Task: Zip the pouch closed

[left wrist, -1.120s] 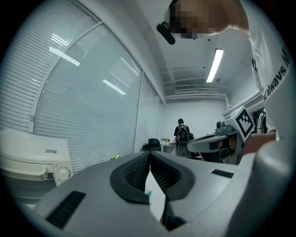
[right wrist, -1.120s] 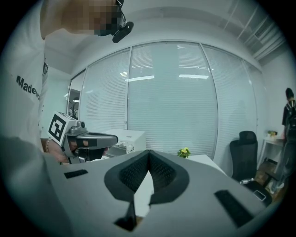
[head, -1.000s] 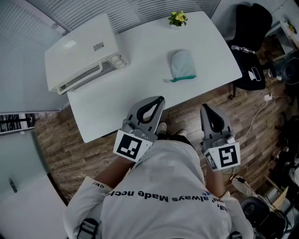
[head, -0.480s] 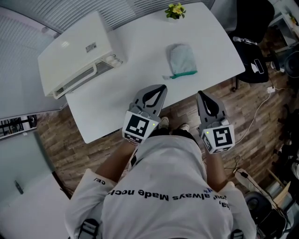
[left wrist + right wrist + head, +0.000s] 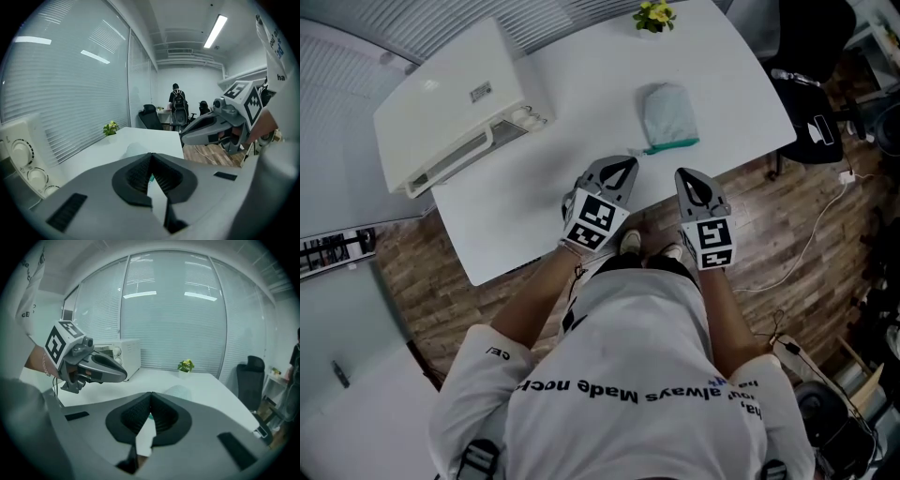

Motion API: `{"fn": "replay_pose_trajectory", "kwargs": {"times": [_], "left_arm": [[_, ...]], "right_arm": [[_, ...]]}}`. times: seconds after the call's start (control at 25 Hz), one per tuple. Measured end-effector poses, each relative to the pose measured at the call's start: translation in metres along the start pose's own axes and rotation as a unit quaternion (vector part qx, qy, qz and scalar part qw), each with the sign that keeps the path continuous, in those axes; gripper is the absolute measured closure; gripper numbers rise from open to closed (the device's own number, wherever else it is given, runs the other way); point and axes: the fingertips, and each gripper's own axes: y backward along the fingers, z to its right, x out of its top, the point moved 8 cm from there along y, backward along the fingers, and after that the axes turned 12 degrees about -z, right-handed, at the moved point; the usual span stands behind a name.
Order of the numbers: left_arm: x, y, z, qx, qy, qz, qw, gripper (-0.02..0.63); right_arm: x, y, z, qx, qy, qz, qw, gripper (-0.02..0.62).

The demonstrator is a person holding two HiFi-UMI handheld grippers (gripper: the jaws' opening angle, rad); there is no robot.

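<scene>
A pale grey-green pouch (image 5: 667, 112) with a teal zipper edge (image 5: 673, 146) lies flat on the white table (image 5: 581, 84), right of middle. My left gripper (image 5: 619, 162) hovers over the table's front edge, just short and left of the pouch, jaws shut and empty. My right gripper (image 5: 686, 174) is level with it, just off the front edge, also shut on nothing. In the left gripper view, the pouch (image 5: 135, 149) peeks above the shut tips (image 5: 151, 154). From the right gripper view, it (image 5: 180, 391) lies ahead of the shut tips (image 5: 151, 393).
A white toaster oven (image 5: 455, 108) fills the table's left part. A small potted plant (image 5: 653, 14) stands at the far edge. A black office chair (image 5: 811, 103) and a floor cable (image 5: 811, 246) are to the right. People (image 5: 177, 101) stand far back in the room.
Both grippers have dropped and moved forward from in front of my chest to the table's front edge, closer together and nearer the pouch. Their jaws stay shut. The pouch has not moved.
</scene>
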Motion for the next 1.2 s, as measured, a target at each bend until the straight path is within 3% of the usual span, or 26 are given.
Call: {"fn": "replay_pose_trajectory", "kwargs": {"times": [0.36, 1.2], "left_arm": [[-0.039, -0.053, -0.012, -0.004, -0.03, -0.078, 0.9964, 0.587], [-0.084, -0.142, -0.045, -0.051, -0.126, -0.203, 0.9698, 0.587]], "right_arm": [[-0.022, -0.055, -0.01, 0.019, 0.029, -0.046, 0.998, 0.588], [-0.041, -0.157, -0.027, 0.067, 0.058, -0.134, 0.987, 0.539]]}}
